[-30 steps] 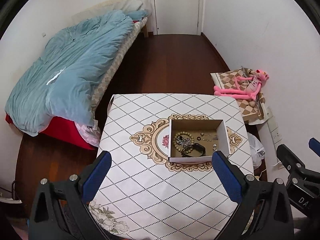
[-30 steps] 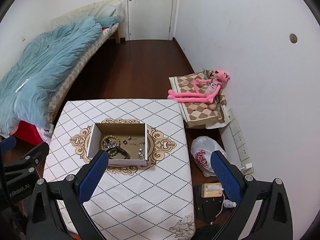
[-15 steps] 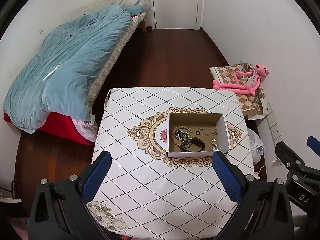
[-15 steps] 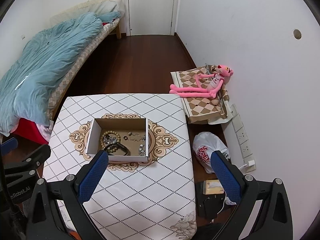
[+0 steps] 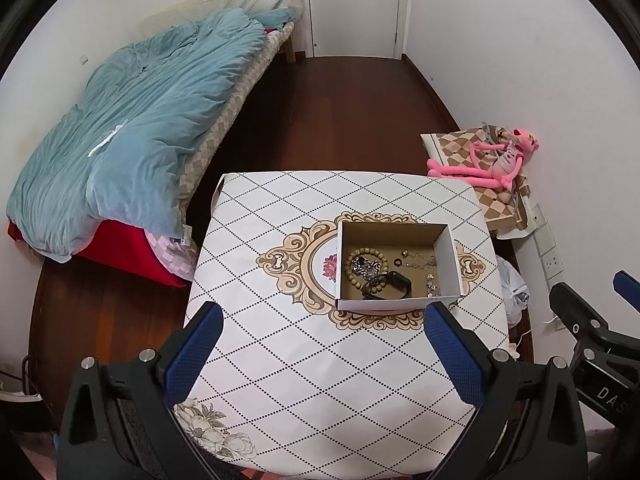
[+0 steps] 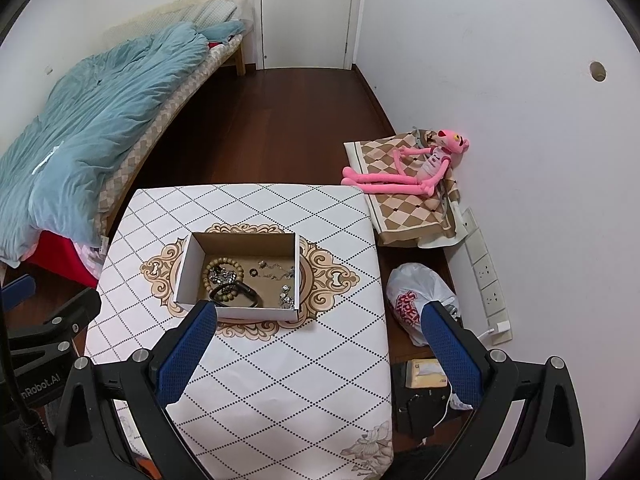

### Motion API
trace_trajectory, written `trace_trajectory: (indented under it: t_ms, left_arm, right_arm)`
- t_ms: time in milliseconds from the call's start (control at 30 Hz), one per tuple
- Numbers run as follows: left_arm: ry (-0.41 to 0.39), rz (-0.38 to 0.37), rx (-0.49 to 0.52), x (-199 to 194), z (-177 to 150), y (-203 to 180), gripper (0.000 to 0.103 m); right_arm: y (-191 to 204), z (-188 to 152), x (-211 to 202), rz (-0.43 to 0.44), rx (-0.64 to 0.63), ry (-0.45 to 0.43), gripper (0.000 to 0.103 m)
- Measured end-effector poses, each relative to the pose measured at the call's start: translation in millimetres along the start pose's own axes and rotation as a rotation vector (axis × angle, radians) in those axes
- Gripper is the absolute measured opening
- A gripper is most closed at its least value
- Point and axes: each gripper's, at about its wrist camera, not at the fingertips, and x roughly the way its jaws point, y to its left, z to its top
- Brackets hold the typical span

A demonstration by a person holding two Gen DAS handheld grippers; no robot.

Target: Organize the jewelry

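Observation:
A white cardboard box (image 5: pixel 448 254) stands on the patterned table (image 5: pixel 304 360); it also shows in the right wrist view (image 6: pixel 184 270). Inside lie a wooden bead bracelet (image 5: pixel 352 258), a black band (image 5: pixel 394 282), a silver chain (image 5: pixel 370 268) and small silver pieces (image 5: pixel 432 286). My left gripper (image 5: pixel 324 354) is open and empty, held high above the table's near part, short of the box. My right gripper (image 6: pixel 320 354) is open and empty, high above the table's right edge; the box is ahead to its left. Each gripper shows at the other view's edge.
A bed with a blue duvet (image 5: pixel 140 128) stands left of the table. A pink plush toy (image 6: pixel 412 168) on a checked cushion lies by the right wall. A white plastic bag (image 6: pixel 416 300) and a small box sit on the floor right of the table. A closed door (image 5: pixel 354 4) is at the back.
Both grippers have risen and drawn back a little, so the table and box look slightly farther and lower. Jaws stayed open. The jewelry in the box has not moved.

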Motion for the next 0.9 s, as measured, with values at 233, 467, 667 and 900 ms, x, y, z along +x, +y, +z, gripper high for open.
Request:
trace_trajectory:
  t_ms: [233,467,667,900]
  left_arm:
    - [0.002,0.000,-0.003,-0.6,-2.4,1.4,0.102]
    - [0.017,-0.006,-0.008,2.5,-4.0,1.1,0.102]
    - [0.015,-0.006,-0.007,2.8,-3.5,1.5,0.102]
    - [0.009,-0.002,-0.007,2.0,-3.2,2.0,0.102]
  right_arm:
    - [-0.1,-1.1,-0.3,0.002,0.000,0.003,0.103]
    - [0.4,-2.4,-0.6,-0.003,-0.002,0.003,0.103]
    - [1.5,-3.5,-0.9,0.000,-0.003,0.007,0.103]
    - [1.7,-2.8,-0.8,0.004,-0.008,0.008,0.103]
